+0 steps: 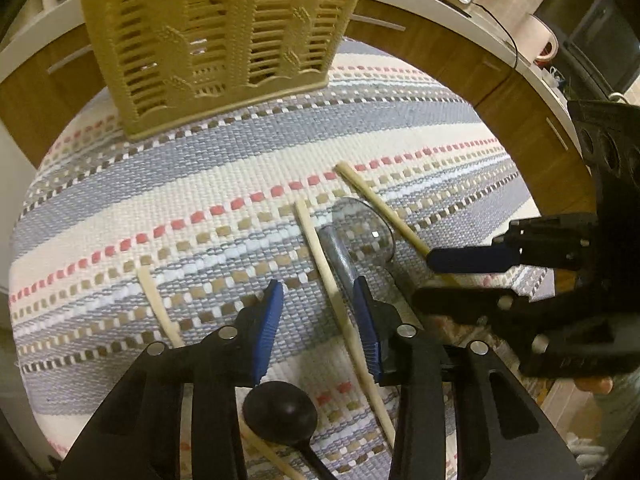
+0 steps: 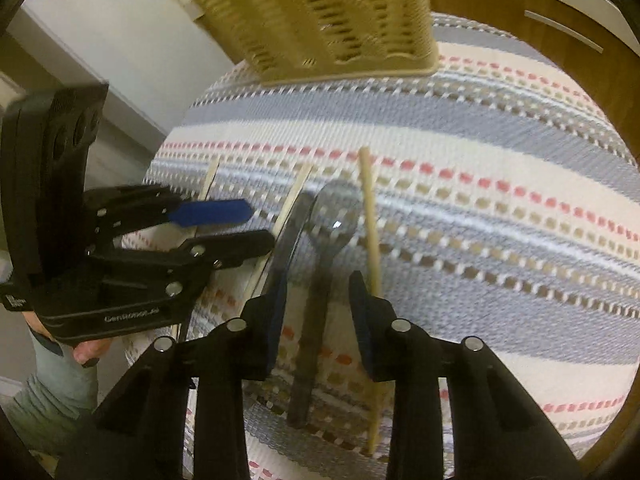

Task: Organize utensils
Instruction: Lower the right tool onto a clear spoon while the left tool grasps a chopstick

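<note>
Lying on the striped woven cloth (image 2: 500,128), a metal spoon (image 2: 334,216) is straddled by the released right gripper (image 2: 318,312); the left gripper (image 1: 318,308), at nine o'clock, is likewise spread, empty.

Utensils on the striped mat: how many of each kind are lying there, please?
Wooden chopsticks: 3
Metal spoon: 1
Metal knife, as far as the blade shows: 1
Black spoon: 1
Total: 6
</note>
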Action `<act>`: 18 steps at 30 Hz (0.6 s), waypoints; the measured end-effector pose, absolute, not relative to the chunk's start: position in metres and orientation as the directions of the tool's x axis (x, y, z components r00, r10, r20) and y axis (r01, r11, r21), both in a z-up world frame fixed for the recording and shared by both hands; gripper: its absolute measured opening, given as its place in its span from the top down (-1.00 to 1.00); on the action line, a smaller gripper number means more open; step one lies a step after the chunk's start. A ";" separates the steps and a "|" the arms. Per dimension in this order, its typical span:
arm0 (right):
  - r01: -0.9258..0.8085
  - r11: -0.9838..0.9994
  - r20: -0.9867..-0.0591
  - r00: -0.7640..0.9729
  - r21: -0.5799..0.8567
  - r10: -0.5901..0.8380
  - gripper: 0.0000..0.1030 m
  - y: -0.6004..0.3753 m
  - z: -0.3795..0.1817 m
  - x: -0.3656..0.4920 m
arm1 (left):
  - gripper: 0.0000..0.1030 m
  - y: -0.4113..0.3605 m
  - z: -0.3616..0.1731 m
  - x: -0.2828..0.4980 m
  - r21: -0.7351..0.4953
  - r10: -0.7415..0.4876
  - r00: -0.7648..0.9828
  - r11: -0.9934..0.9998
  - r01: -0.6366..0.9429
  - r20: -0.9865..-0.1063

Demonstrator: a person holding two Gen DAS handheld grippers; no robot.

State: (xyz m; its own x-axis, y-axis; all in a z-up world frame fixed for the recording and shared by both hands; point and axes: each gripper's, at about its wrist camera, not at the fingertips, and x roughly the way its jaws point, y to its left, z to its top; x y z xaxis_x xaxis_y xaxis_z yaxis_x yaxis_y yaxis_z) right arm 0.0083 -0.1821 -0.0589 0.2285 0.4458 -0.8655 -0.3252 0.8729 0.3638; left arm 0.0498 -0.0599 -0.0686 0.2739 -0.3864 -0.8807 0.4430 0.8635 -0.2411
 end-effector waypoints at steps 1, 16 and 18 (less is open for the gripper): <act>-0.332 0.876 -0.869 0.233 0.351 0.437 0.49 -0.178 -0.060 0.005 | 0.35 -0.063 -0.068 0.047 -0.233 -0.382 0.279 0.864 0.446 -0.881; -0.395 0.916 -0.886 0.401 0.061 0.232 0.75 -0.137 -0.076 -0.014 | 0.43 -0.096 -0.075 0.037 -0.061 -0.259 0.358 0.875 0.480 -0.897; -0.392 0.918 -0.884 0.408 0.059 0.230 0.77 -0.141 -0.076 -0.017 | 0.48 -0.093 -0.075 0.034 -0.050 -0.251 0.362 0.875 0.481 -0.898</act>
